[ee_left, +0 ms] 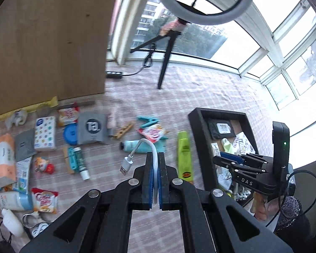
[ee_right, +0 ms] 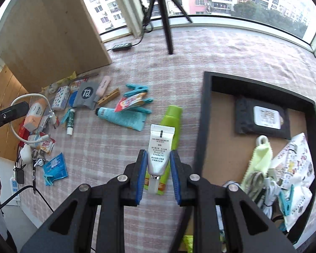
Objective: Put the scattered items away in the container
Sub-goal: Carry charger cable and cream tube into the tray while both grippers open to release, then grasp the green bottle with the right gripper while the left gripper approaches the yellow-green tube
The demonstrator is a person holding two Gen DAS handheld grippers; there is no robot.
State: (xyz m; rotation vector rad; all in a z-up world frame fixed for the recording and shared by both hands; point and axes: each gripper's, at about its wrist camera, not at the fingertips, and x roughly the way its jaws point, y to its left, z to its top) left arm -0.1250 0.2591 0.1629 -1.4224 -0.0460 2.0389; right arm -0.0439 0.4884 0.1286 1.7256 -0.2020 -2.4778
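Observation:
My left gripper (ee_left: 155,155) is shut on a white USB cable (ee_left: 155,162); the cable arcs up out of the jaws and its plug (ee_left: 124,167) hangs to the left, above the checked cloth. My right gripper (ee_right: 159,158) is shut on a white and silver tube (ee_right: 161,145), held cap-down just left of the black tray (ee_right: 207,105). The tray holds a dark wipes pack (ee_right: 263,119), a yellow-green cloth (ee_right: 261,158), a printed bag and a teal peg. In the left wrist view the right gripper (ee_left: 221,161) hovers over the tray (ee_left: 194,126).
A green bottle (ee_right: 171,122) lies beside the tray. A teal tube (ee_right: 120,117), teal pegs (ee_right: 137,89), a wooden peg, sachets, tissue packs and a lip balm are scattered to the left. A wooden board (ee_left: 46,42), a tripod (ee_left: 164,67) and a power strip (ee_left: 114,74) stand behind.

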